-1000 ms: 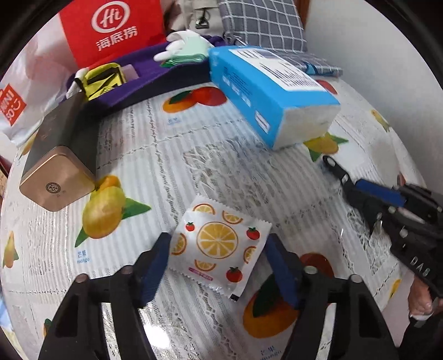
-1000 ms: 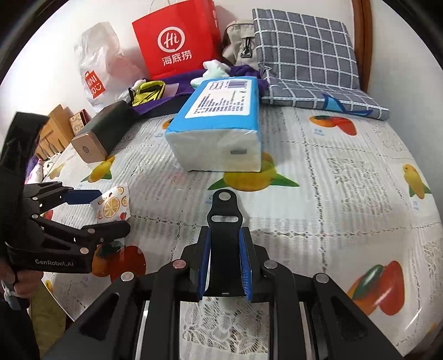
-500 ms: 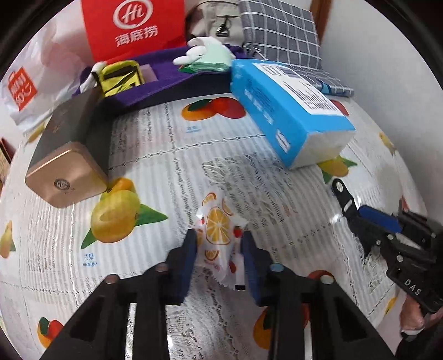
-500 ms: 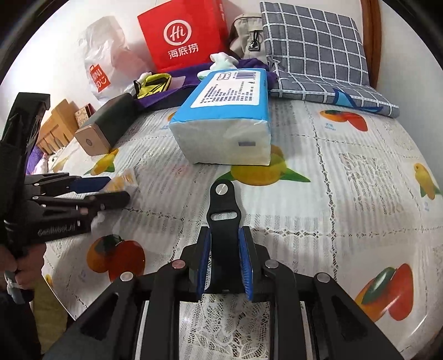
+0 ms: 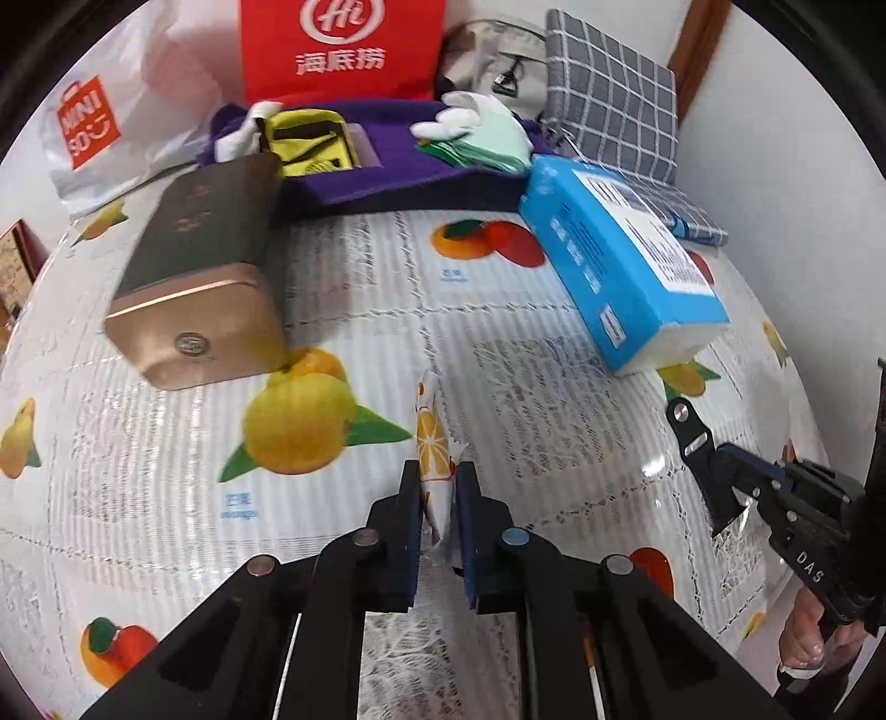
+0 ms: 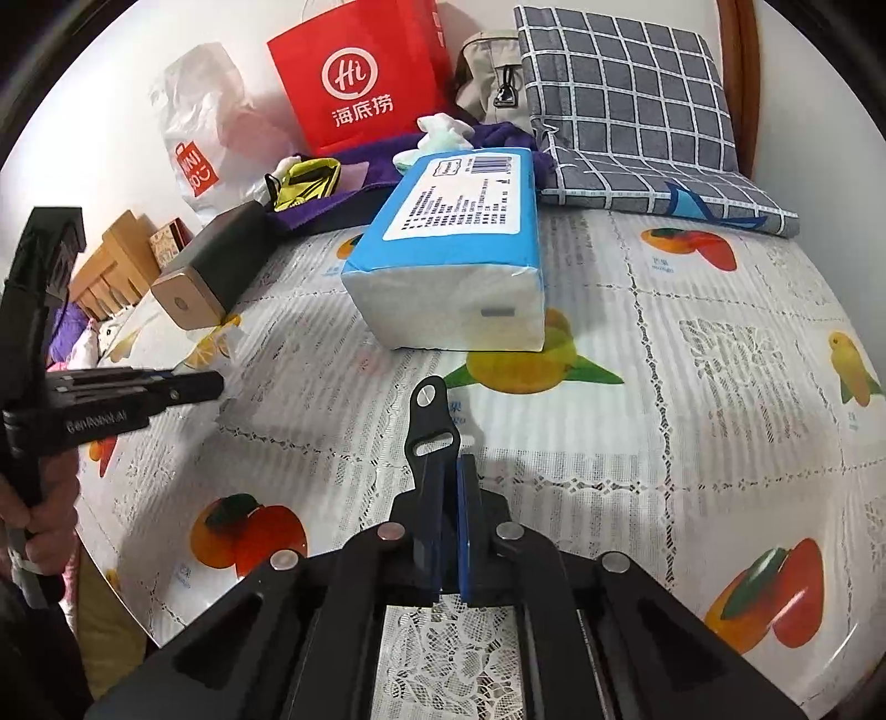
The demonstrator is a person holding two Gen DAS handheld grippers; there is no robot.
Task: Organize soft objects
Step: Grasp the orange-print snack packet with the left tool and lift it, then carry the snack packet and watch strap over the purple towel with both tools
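left: my left gripper (image 5: 437,487) is now clamping the orange-print packet (image 5: 433,443), jaws wide a second ago | packet: squeezed edge-on and lifting off the fruit-print tablecloth (image 5: 498,310) — no longer lying flat | view: both cameras are moving closer to the blue tissue pack (image 6: 454,249) — it is looming larger.

"Hi" on red bag (image 5: 340,50); "DAS" on right gripper (image 5: 714,465).
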